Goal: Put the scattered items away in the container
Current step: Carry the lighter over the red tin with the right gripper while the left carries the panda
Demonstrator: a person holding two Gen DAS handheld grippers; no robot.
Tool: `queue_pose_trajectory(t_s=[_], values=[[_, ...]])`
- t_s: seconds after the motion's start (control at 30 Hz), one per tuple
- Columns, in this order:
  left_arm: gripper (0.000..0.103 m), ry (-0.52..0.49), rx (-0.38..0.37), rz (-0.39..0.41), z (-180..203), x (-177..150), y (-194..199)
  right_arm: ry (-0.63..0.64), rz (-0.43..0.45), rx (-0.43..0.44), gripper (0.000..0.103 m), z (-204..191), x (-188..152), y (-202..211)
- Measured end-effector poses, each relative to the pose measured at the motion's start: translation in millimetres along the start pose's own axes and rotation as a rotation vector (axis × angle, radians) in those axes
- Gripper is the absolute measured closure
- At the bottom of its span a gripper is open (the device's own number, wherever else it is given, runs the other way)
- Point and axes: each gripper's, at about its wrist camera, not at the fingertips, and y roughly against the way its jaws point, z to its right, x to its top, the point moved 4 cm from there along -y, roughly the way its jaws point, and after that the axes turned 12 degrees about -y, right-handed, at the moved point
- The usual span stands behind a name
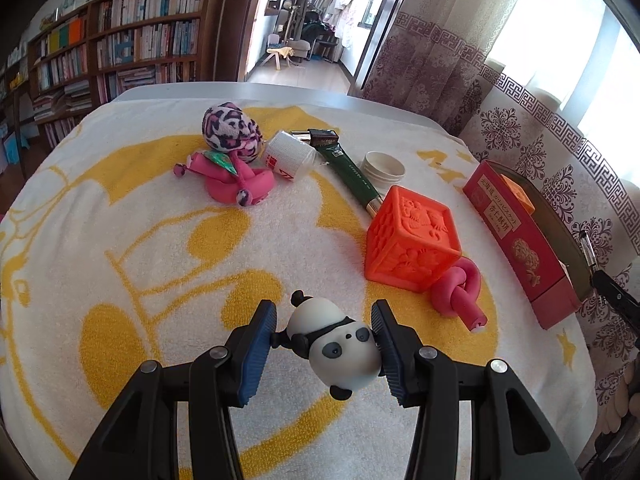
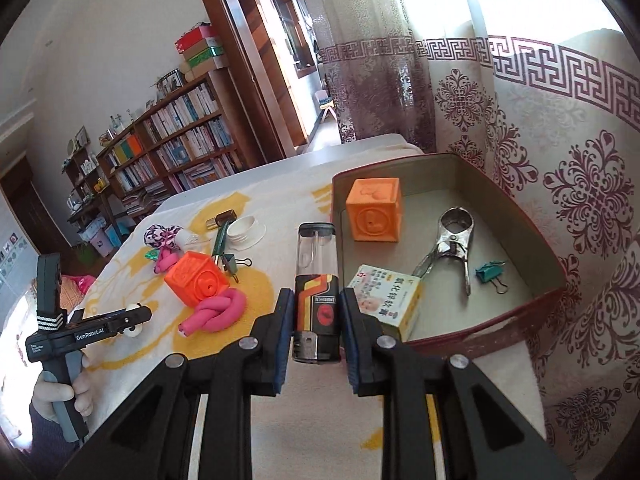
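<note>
Left tongs are clamped on a panda figure, seen only in the left wrist view. Right tongs are closed on a lighter, held beside the red tin; its interior, with orange cube, pliers and medicine box, is shown only there. The desk is covered by a yellow-patterned towel. Bookshelves and curtains are visible.

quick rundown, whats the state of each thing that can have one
left gripper: shut on the panda figure
right gripper: shut on the lighter
red tin: open, partly filled
metal pliers: in the tin, shut
white jar lid: lying open side up
pink rope: knotted
</note>
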Motion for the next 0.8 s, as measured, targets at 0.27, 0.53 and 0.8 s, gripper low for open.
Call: queue_pose_trajectory(t_s=[0.27, 0.53, 0.8], values=[[0.052, -0.093, -0.046, 0.008, 50.8, 17.1, 5.1, -0.069, 0.043, -0.099, 0.078, 46.7, 17.6, -5.6], [0.052, -0.145, -0.072, -0.003, 83.3, 29.1, 1.1, -0.078, 0.074, -0.154, 0.078, 64.6, 32.2, -19.7], [0.052, -0.204, -0.095, -0.01, 115.1, 43.8, -6.1, -0.085, 0.123, -0.206, 0.072, 74.1, 39.8, -26.5]])
